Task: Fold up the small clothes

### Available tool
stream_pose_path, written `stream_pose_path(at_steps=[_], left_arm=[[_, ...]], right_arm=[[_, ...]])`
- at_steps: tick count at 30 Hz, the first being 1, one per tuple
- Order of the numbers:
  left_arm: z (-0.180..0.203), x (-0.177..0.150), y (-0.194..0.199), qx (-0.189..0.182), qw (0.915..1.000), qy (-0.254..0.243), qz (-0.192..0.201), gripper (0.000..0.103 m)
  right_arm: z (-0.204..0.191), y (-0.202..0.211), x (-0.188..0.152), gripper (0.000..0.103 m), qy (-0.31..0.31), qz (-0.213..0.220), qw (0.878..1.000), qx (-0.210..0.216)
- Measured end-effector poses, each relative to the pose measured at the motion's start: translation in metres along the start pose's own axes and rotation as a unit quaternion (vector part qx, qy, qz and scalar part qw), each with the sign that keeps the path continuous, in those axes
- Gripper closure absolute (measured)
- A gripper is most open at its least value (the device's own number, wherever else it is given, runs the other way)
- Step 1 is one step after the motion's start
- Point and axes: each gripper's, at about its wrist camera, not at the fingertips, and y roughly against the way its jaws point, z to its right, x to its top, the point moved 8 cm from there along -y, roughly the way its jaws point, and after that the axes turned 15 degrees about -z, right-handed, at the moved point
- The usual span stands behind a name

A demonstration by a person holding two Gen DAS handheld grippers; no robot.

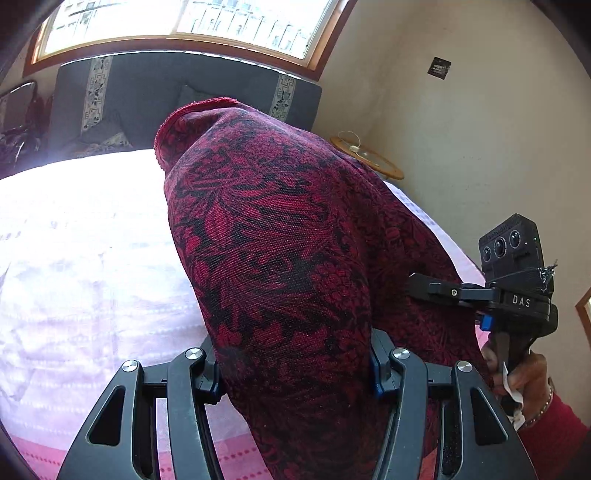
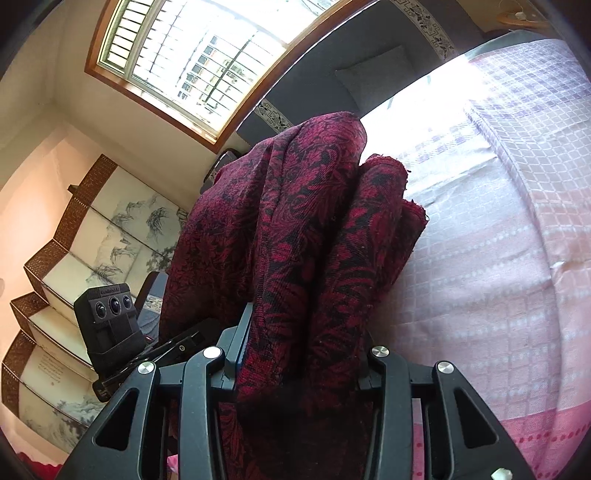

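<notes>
A dark red garment with a black leaf pattern [image 1: 280, 236] hangs over my left gripper [image 1: 295, 373] and covers its fingers; the gripper is shut on the cloth. The same garment [image 2: 306, 236] is bunched in folds over my right gripper [image 2: 301, 363], which is also shut on it, fingertips hidden. Both grippers hold the garment up above the bed. In the left wrist view my right gripper [image 1: 436, 290] shows at the right, pressed into the cloth's edge. In the right wrist view my left gripper [image 2: 173, 347] shows at the lower left, behind the cloth.
A bed with a pale pink and lilac checked cover [image 2: 498, 258] lies below, brightly lit near the window [image 1: 177, 22]. A dark headboard [image 1: 147, 96] with pillows stands at the far end. A round wooden side table [image 1: 369, 158] stands by the wall. A folding painted screen [image 2: 92, 236] stands at the left.
</notes>
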Motion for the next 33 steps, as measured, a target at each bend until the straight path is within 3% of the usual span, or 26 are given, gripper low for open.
stream_pose_path(at_steps=[12,33], left_arm=[[-0.033,-0.062,0.068,0.046,0.9987,0.019,0.012,0.047],[-0.051,-0.113,0.097,0.057,0.9976,0.038,0.008,0.047]], right_arm=[[-0.055,-0.036,-0.033,0.066,0.021,-0.025,0.999,0.026],[-0.084,-0.058,-0.055,0.066,0.028,-0.054,0.998,0.027]])
